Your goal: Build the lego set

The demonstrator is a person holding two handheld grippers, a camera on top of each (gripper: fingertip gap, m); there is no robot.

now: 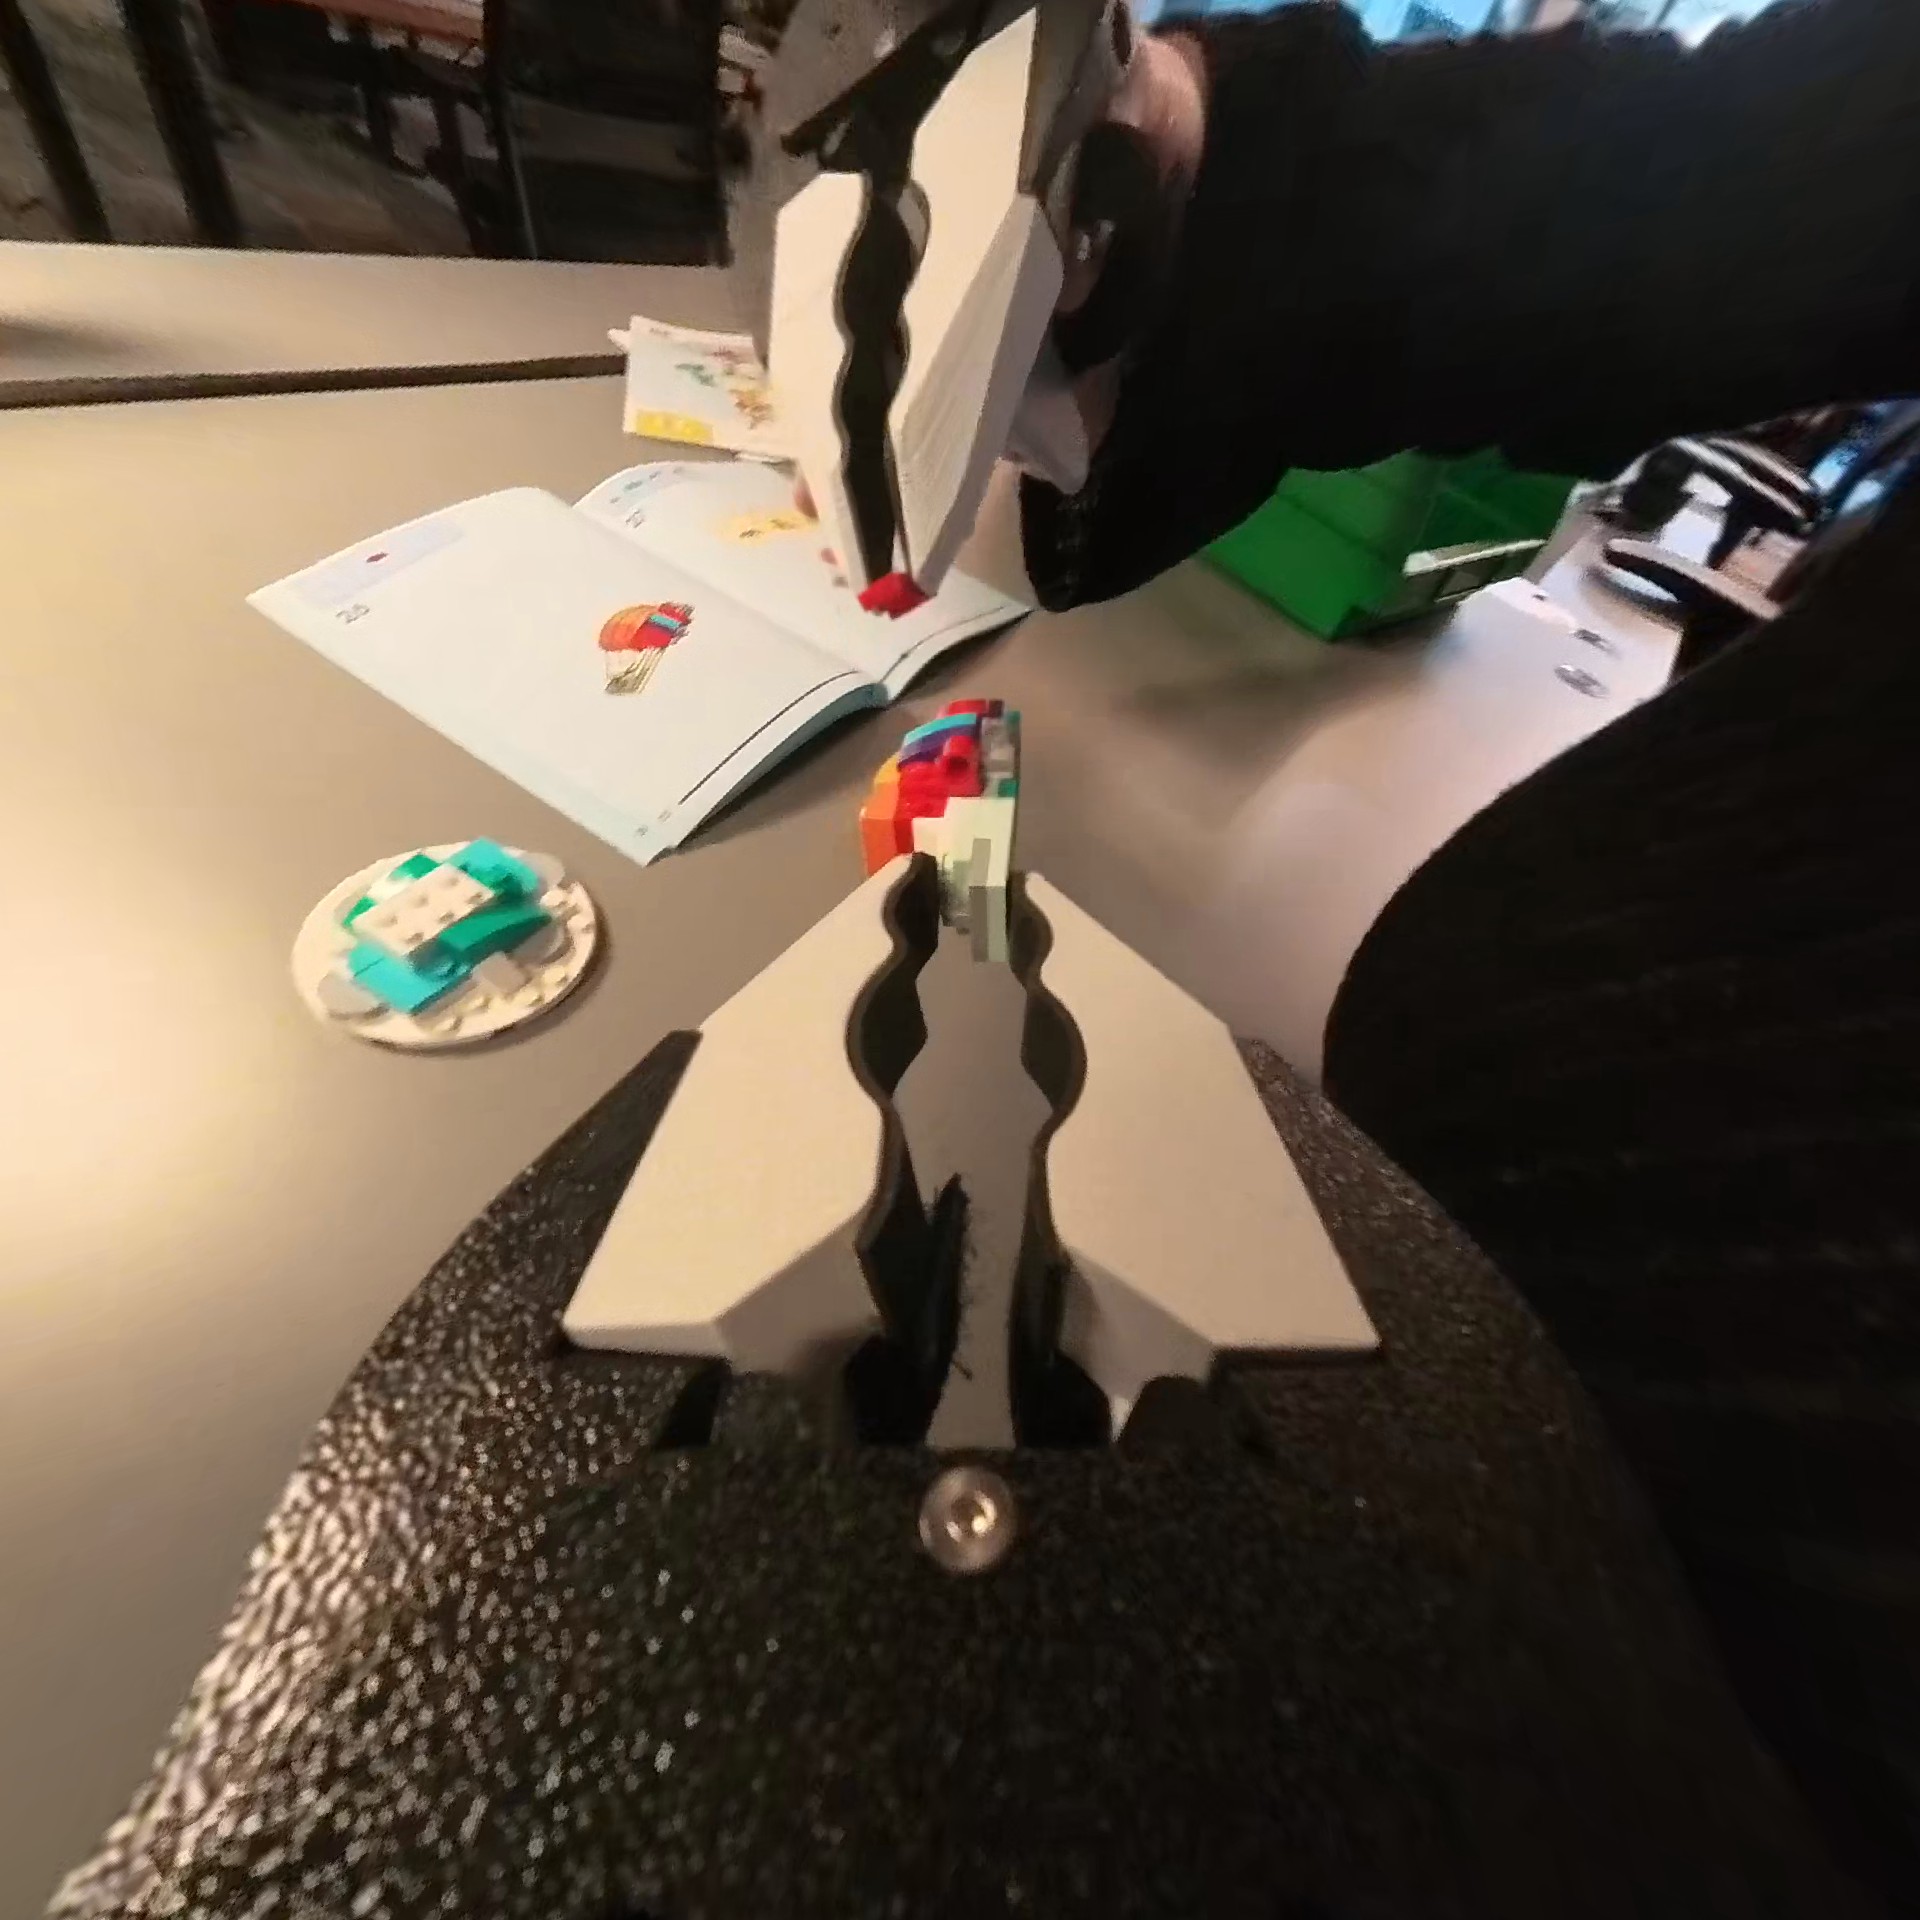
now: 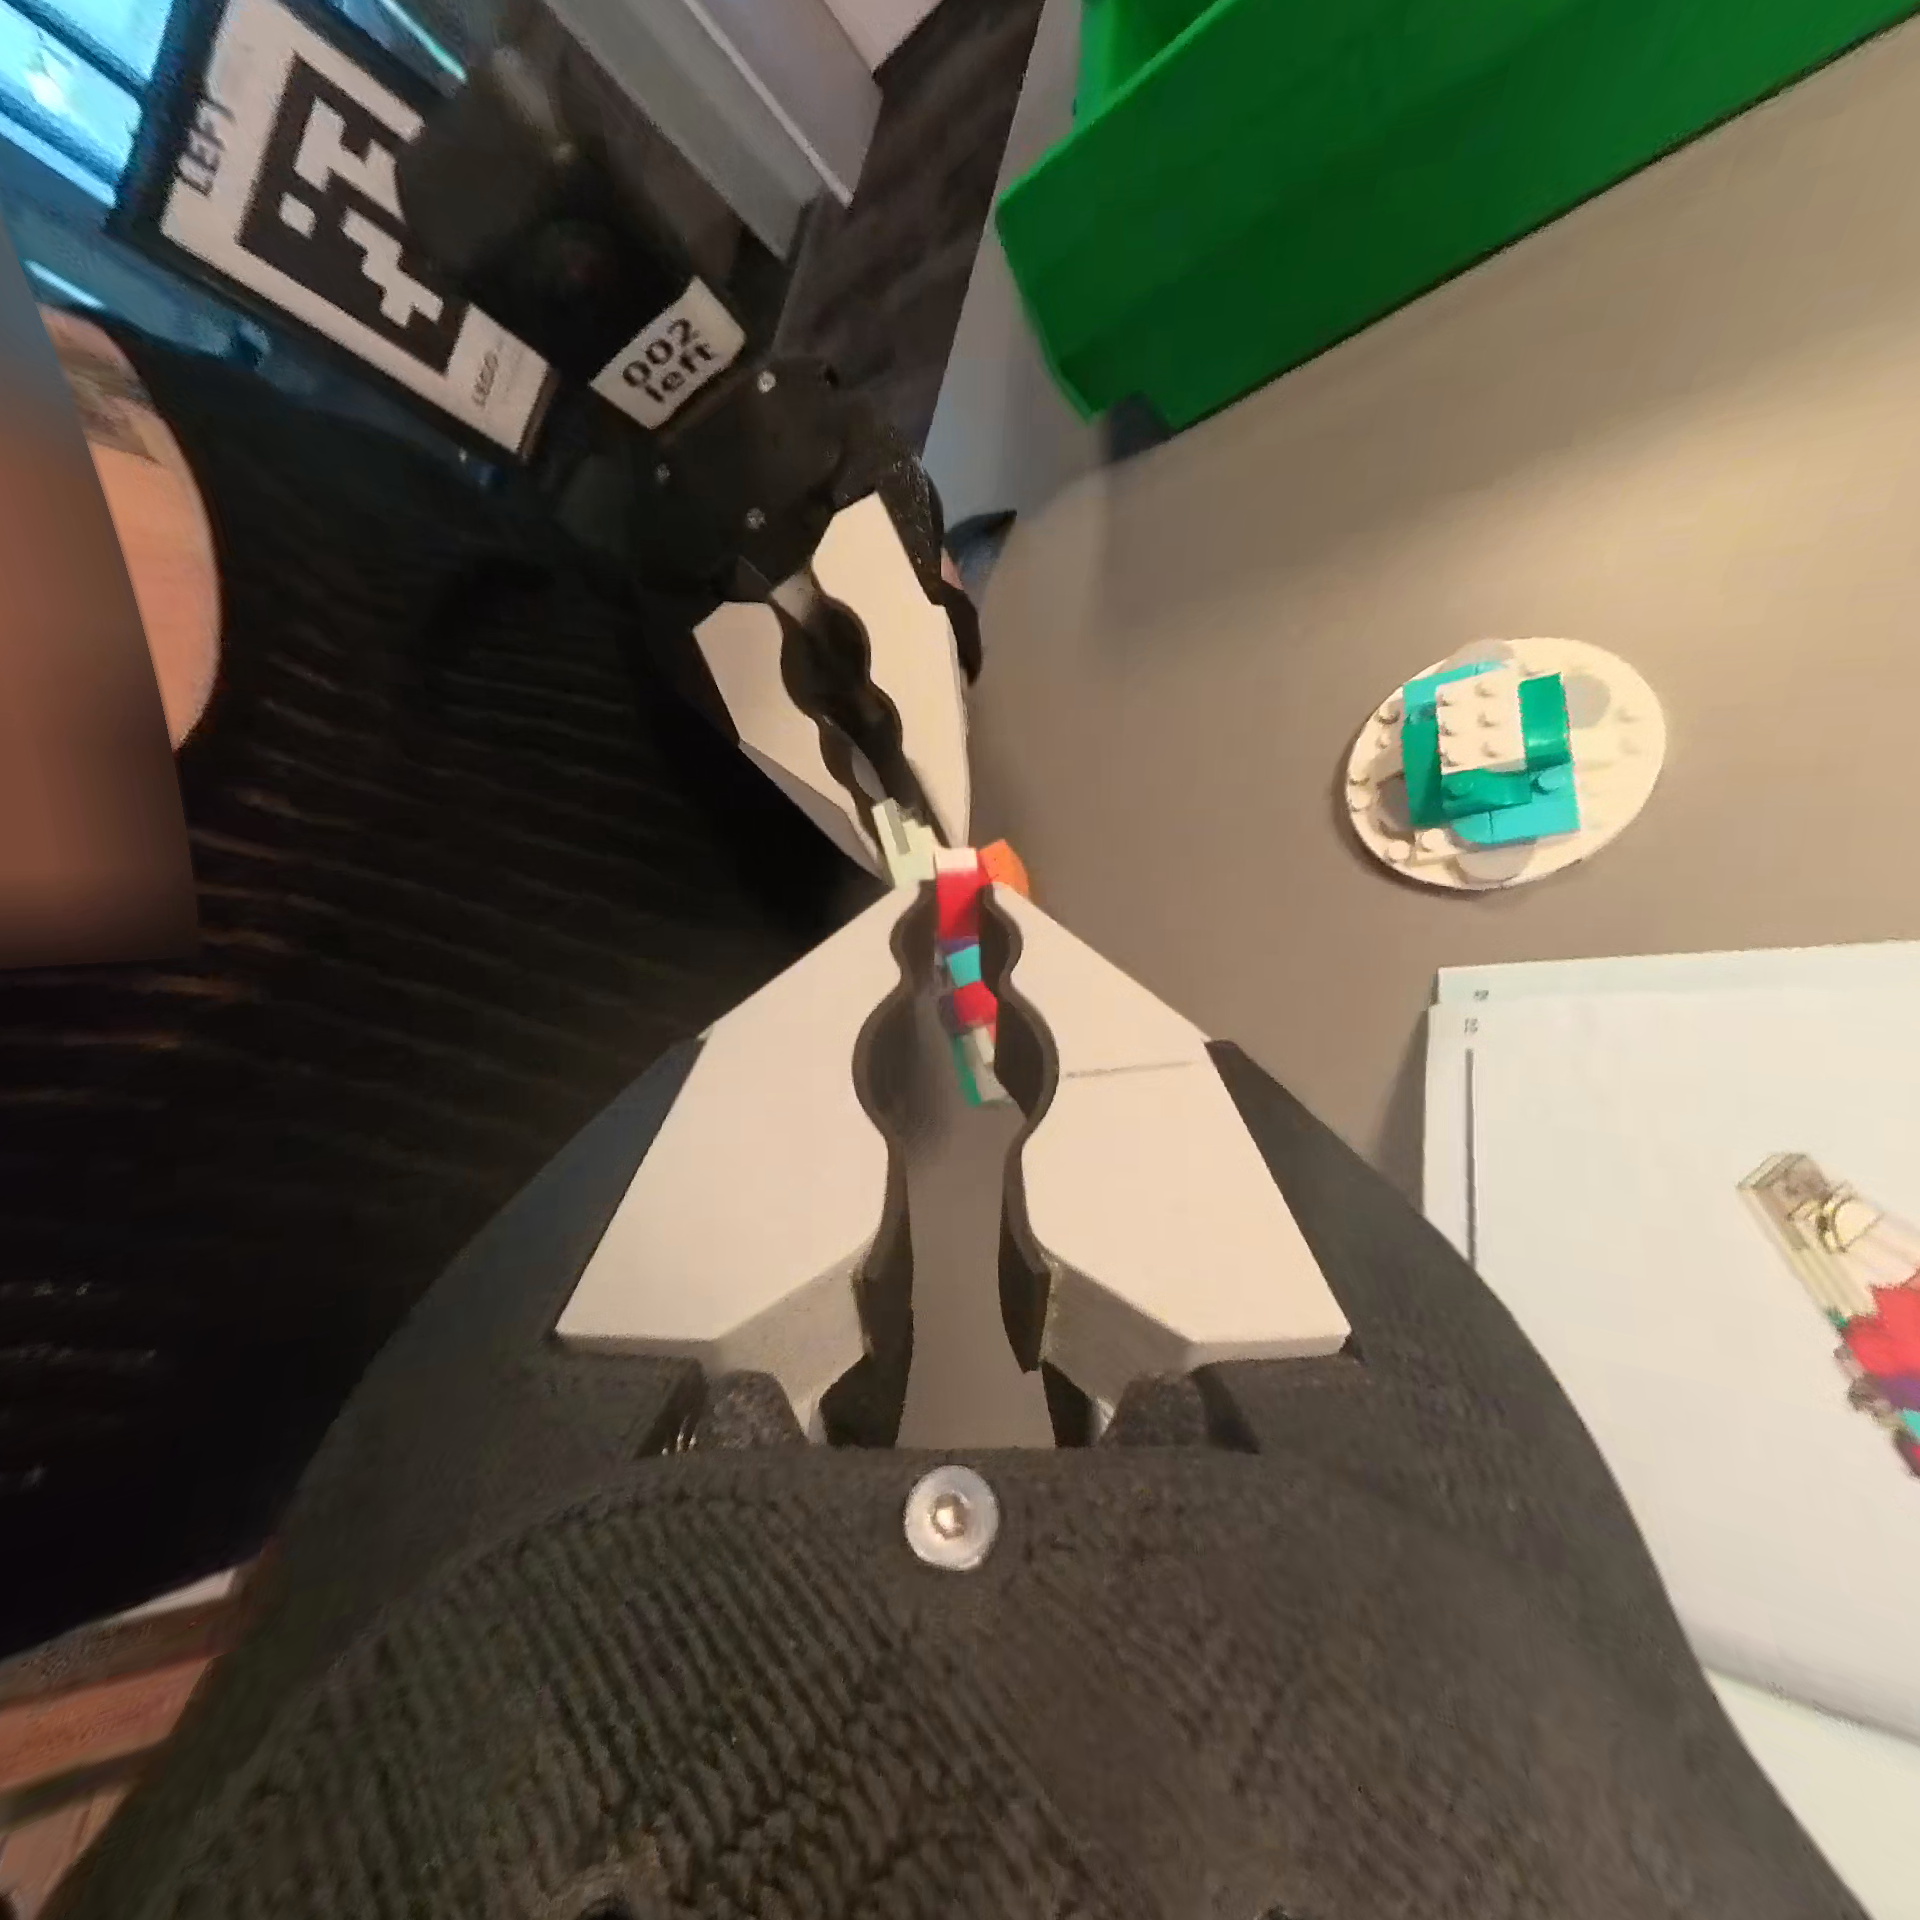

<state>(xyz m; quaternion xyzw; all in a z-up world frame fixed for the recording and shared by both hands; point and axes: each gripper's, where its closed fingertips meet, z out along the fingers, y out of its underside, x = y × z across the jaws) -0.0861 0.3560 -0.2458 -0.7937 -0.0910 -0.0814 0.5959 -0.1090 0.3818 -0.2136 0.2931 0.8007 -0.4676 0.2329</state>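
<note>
My left gripper (image 1: 971,896) is shut on the pale green and white end of a multicolour balloon build (image 1: 951,790) and holds it over the grey table. My right gripper (image 1: 891,582) comes down from above, shut on a small red brick (image 1: 891,594) a short way beyond the build, not touching it. In the right wrist view the right gripper (image 2: 961,896) pinches the red brick (image 2: 958,883) at its tips. The build (image 2: 966,997) shows through the gap between the fingers. The left gripper (image 2: 914,831) holds the build's pale end just beyond.
A round white plate (image 1: 343,997) (image 2: 1621,717) carries a teal and white build. An open instruction booklet (image 1: 582,644) (image 2: 1662,1195) lies on the table, with a second leaflet (image 1: 696,390) behind it. A green bin (image 1: 1382,540) (image 2: 1403,187) stands nearby. A dark sleeve (image 1: 1558,260) fills the right. My right fingertips sit around 5 cm from my left ones.
</note>
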